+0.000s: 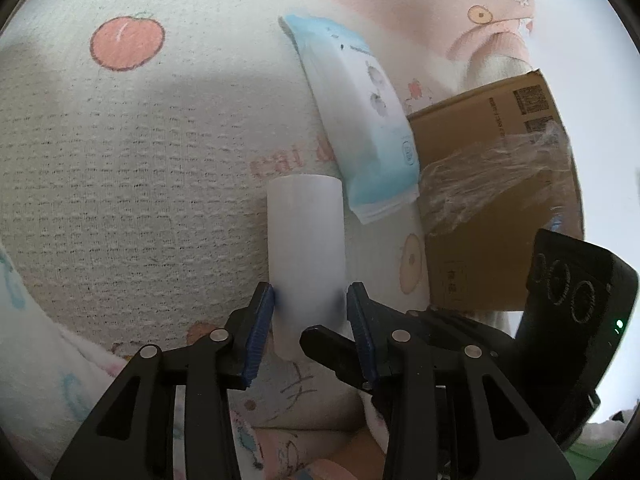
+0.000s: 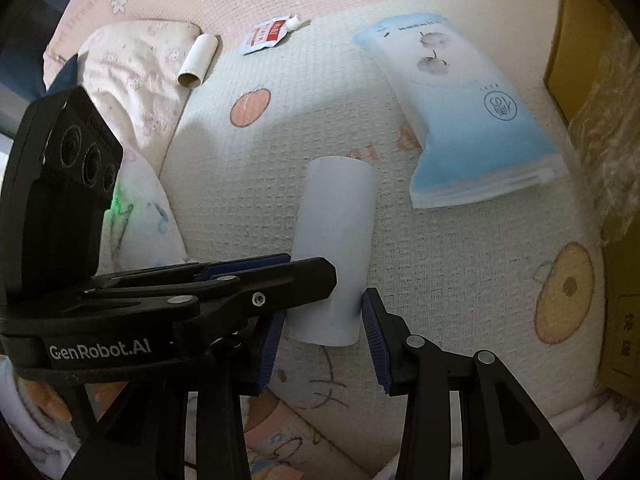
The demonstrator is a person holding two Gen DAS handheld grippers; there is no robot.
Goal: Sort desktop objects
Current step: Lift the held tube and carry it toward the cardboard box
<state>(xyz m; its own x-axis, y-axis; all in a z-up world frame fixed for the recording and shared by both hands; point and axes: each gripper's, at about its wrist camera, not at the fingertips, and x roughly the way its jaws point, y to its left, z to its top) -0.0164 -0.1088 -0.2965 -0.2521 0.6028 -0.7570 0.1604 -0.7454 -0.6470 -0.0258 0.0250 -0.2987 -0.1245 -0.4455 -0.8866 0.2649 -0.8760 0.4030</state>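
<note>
Tube (image 1: pixel 306 240), white & paper-looking, sits between the blue pads of both my hand-held grippers at once. Left hand-held gripper (image 1: pixel 310 308) has its pads pressed on the tube's near end from either side, so it's grasping the tube. Right hand-held gripper (image 2: pixel 324 320) straddles the same near end in the right wrist view; its right pad touches the tube edge, the left pad is hidden behind the other tool crossing in front, so can't tell for sure if it's clamped. Tube lies lengthwise away from me on a cream waffle-knit blanket (image 1: pixel 120 200) w/ peach prints, i.e. bedding, not a worktop. Just beyond it on the right: blue & white wipes pack (image 2: pixel 472 120), flat, its corner near a cardboard box (image 1: pixel 492 200) w/ crinkled clear plastic on it. Far back in the right wrist view: smaller cardboard tube (image 2: pixel 198 60) against a pillow (image 2: pixel 132 80), & a small red-white spout pouch (image 2: pixel 268 34) beside it.
</note>
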